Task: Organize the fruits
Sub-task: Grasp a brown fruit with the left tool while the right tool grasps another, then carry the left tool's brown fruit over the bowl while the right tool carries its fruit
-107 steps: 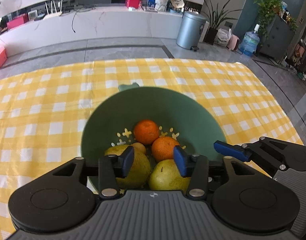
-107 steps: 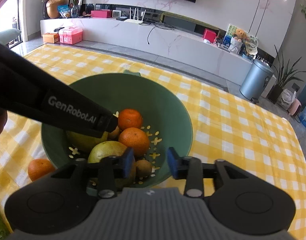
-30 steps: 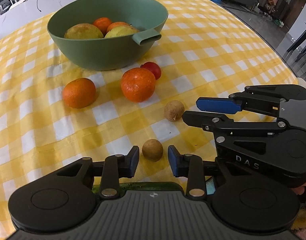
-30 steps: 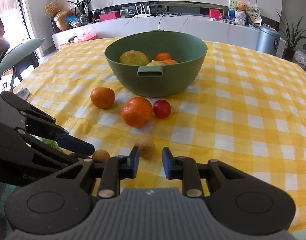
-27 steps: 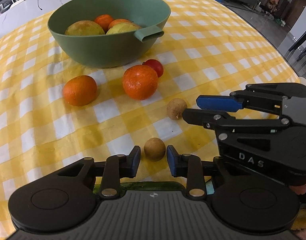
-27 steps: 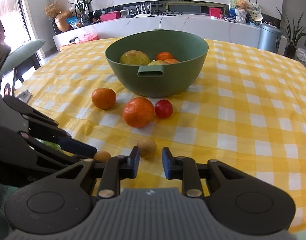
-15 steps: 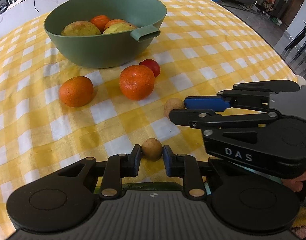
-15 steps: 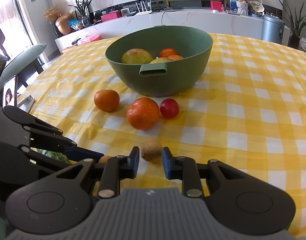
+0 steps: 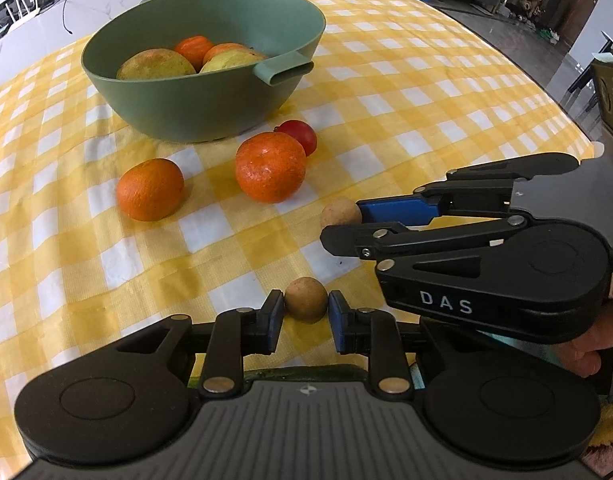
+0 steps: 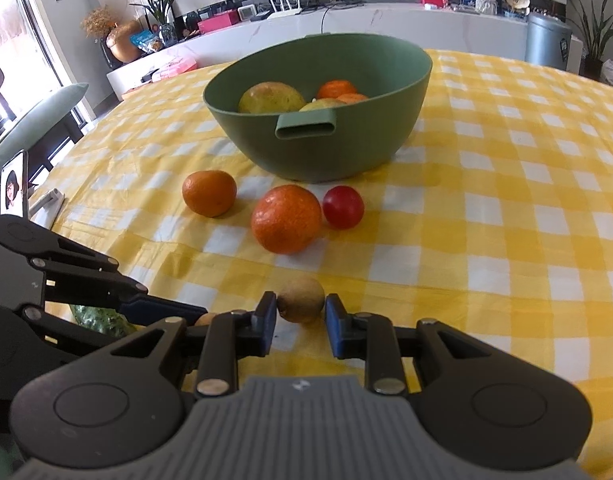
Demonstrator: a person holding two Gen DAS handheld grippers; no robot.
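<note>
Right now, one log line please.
left gripper: closing on longan | right gripper: closing on second longan | bowl: part-filled

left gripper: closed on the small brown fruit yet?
Shut on it, apparently: the left gripper has both blue pads against the small brown fruit.

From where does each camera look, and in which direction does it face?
Left wrist: on the left tongs, low, facing the green bowl; its blue pads flank a small brown fruit; the right tongs show on the right.
Right wrist: on the right tongs, facing the bowl; pads flank another brown fruit; the left tongs enter from the left.
Shared: bowl, two oranges, red fruit, checked cloth.
</note>
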